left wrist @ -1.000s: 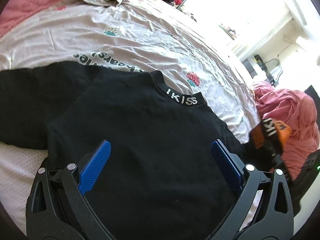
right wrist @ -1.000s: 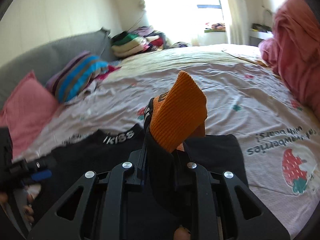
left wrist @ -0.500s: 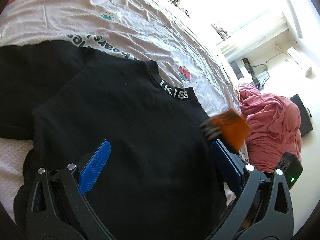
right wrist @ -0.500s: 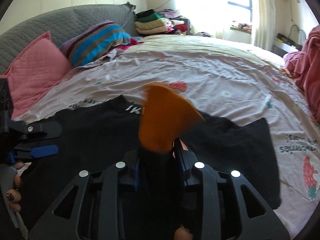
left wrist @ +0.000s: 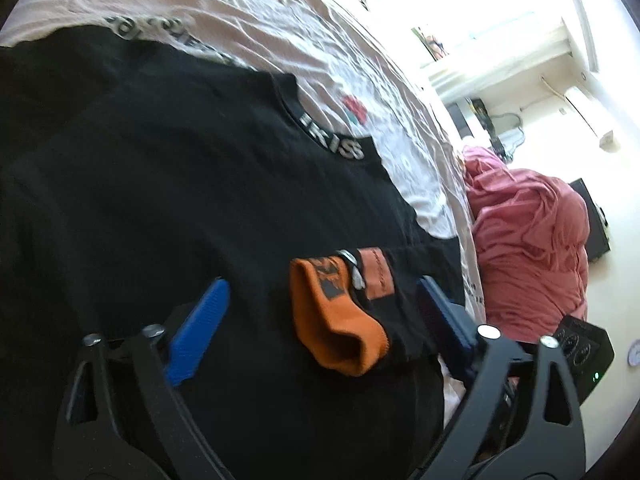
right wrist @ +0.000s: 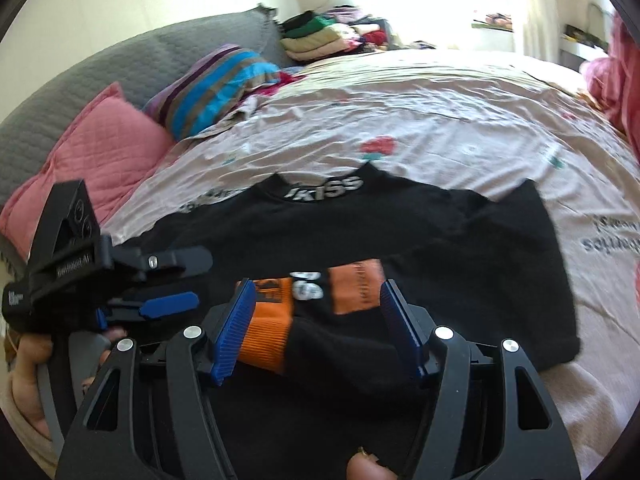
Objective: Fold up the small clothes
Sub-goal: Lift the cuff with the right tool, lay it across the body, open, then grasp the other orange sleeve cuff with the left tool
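Orange-cuffed black sleeve (right wrist: 320,312) lies folded crosswise over the black sweater (right wrist: 400,224) near the bed's (right wrist: 440,120) front edge, between my right gripper's (right wrist: 316,320) just-opened jaws, unpinched, nearer than my open, just-narrowing left gripper (left wrist: 320,320), which also straddles it.

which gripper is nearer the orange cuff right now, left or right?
Right. The right gripper straddles the orange cuff, jaws just opened and no longer gripping it. The left gripper hangs open beside it, to the left in the right wrist view.
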The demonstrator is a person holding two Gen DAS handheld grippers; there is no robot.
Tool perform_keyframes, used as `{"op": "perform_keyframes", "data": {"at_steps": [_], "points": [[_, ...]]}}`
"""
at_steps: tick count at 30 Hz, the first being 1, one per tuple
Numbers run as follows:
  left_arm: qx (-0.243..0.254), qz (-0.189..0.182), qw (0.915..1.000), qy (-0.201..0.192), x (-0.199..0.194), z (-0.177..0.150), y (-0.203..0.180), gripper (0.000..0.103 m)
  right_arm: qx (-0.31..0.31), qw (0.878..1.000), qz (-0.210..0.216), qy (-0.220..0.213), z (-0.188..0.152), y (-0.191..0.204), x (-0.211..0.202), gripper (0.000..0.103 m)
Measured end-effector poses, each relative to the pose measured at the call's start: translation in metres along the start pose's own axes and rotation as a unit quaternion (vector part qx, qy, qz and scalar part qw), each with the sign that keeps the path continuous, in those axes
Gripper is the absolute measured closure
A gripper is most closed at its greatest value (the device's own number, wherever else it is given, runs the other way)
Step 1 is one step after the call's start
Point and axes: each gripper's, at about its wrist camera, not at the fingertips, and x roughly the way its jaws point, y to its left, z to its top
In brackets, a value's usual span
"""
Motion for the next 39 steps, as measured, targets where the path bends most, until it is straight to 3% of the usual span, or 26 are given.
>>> {"op": "perform_keyframes", "data": {"at_steps": [4,7,10,12,14,18,24,29,34,39], "points": [[0.003,-0.009,0.9996,0.026,0.018,-0.007,-0.007,0.039,0.027,0.999,-0.015,-0.014,0.001,-0.02,-0.013,0.04],[0.006,0.006,0.9994,0.032,0.03,-0.01,-0.011,0.04,0.044,0.999,-0.023,-0.021,0.002,-0.032,-0.02,0.04],[0.017,0.022,0.9992,0.028,0.035,-0.01,-0.015,0.05,0.058,0.998,-0.029,-0.022,-0.001,-0.043,-0.025,0.04],[0.033,0.034,0.9986,0.022,0.037,-0.009,-0.021,0.074,0.064,0.997,-0.03,-0.017,-0.003,-0.048,-0.027,0.04],[0.058,0.04,0.9974,0.016,0.037,-0.008,-0.028,0.092,0.066,0.997,-0.035,-0.016,-0.005,-0.053,-0.03,0.04],[0.06,0.015,0.998,0.013,0.03,-0.005,-0.036,0.095,0.087,0.995,-0.051,-0.021,-0.01,-0.068,-0.038,0.04],[0.075,0.008,0.9969,-0.021,0.004,0.004,-0.05,0.097,0.108,0.992,-0.068,-0.023,-0.013,-0.085,-0.044,0.04],[0.079,-0.026,0.9946,-0.062,-0.033,0.014,-0.063,0.098,0.112,0.99,-0.076,-0.026,-0.015,-0.09,-0.048,0.04],[0.087,-0.013,0.9901,-0.11,-0.068,0.02,-0.065,0.098,0.109,0.991,-0.076,-0.024,-0.013,-0.088,-0.045,0.04],[0.069,-0.002,0.9901,-0.122,-0.077,0.022,-0.049,0.098,0.104,0.992,-0.068,-0.015,-0.013,-0.083,-0.039,0.04]]}}
